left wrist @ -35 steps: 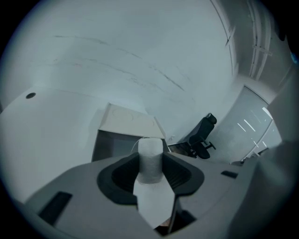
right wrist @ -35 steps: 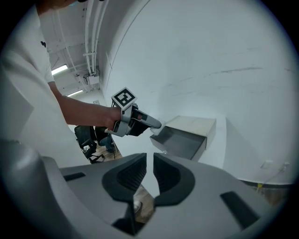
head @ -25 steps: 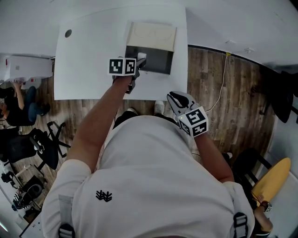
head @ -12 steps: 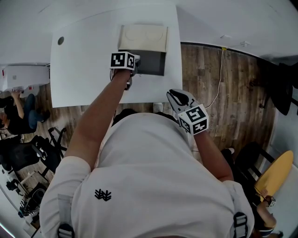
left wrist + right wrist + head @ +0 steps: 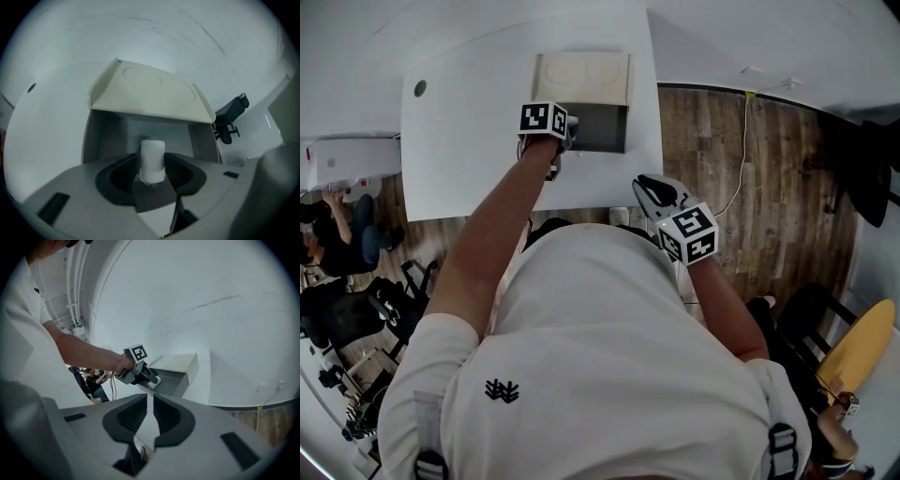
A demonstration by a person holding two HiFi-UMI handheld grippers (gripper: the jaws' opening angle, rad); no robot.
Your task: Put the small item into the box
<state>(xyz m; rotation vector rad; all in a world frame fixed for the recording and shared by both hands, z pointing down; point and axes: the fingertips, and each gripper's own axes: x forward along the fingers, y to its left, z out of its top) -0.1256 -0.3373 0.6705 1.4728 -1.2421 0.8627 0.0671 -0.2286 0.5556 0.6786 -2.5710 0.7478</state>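
A small white roll [image 5: 152, 161] stands upright between the pads of my left gripper [image 5: 152, 171]. The jaws are opening, and the pads still touch its sides. The roll hangs over the grey inside of the open box [image 5: 93, 136], whose cream lid [image 5: 150, 93] is tipped back. In the head view the left gripper [image 5: 567, 131] is at the box's [image 5: 598, 128] near-left corner on the white table [image 5: 469, 141]. My right gripper [image 5: 649, 192] hangs off the table's near edge with its jaws together and nothing between them. From the right gripper view the left gripper [image 5: 151, 378] reaches into the box [image 5: 180, 369].
Wooden floor lies right of the table, with a cable [image 5: 745, 159] running across it. People sit at the far left [image 5: 337, 216] among black office chairs. Another black chair [image 5: 229, 119] stands beyond the box. A yellow object [image 5: 853, 361] is at the lower right.
My left gripper has moved a little forward along the box's left side with the roll. The right gripper has hardly moved.
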